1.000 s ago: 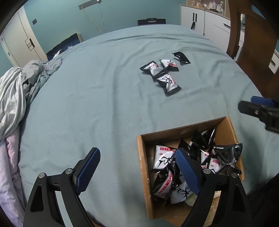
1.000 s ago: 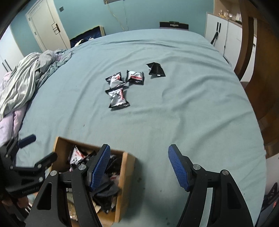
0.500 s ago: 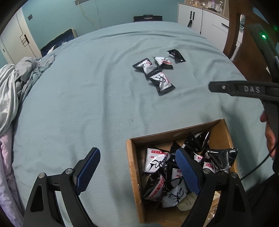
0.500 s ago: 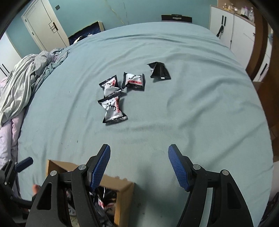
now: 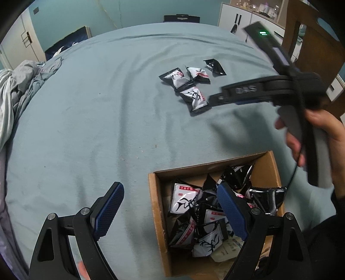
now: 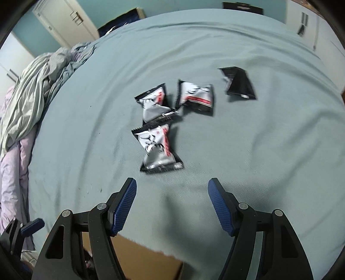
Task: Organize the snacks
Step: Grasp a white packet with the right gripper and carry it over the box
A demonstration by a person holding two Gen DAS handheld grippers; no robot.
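Note:
Several black-and-white snack packets lie loose on the teal bedspread: the nearest packet (image 6: 158, 148) (image 5: 195, 99), two behind it (image 6: 153, 103) (image 6: 196, 95), and an all-black one (image 6: 238, 83) (image 5: 214, 67). My right gripper (image 6: 172, 183) hovers open and empty just short of the nearest packet. In the left wrist view the right gripper (image 5: 217, 94) is side-on, held by a hand (image 5: 319, 129). A cardboard box (image 5: 154, 193) (image 6: 151, 258) holds several more packets (image 5: 185, 200). My left gripper (image 5: 169, 186) stands open and empty over the box's left wall.
Crumpled grey and pink bedding (image 6: 32, 97) (image 5: 13, 86) is piled along the left edge of the bed. A wooden chair (image 5: 312, 43) and white cabinets (image 5: 237, 19) stand at the far right. A white door (image 6: 64, 19) is at the back left.
The right gripper has moved forward from the box toward the loose packets, which now loom larger. The box has slid to the bottom of its view. The left gripper has barely moved.

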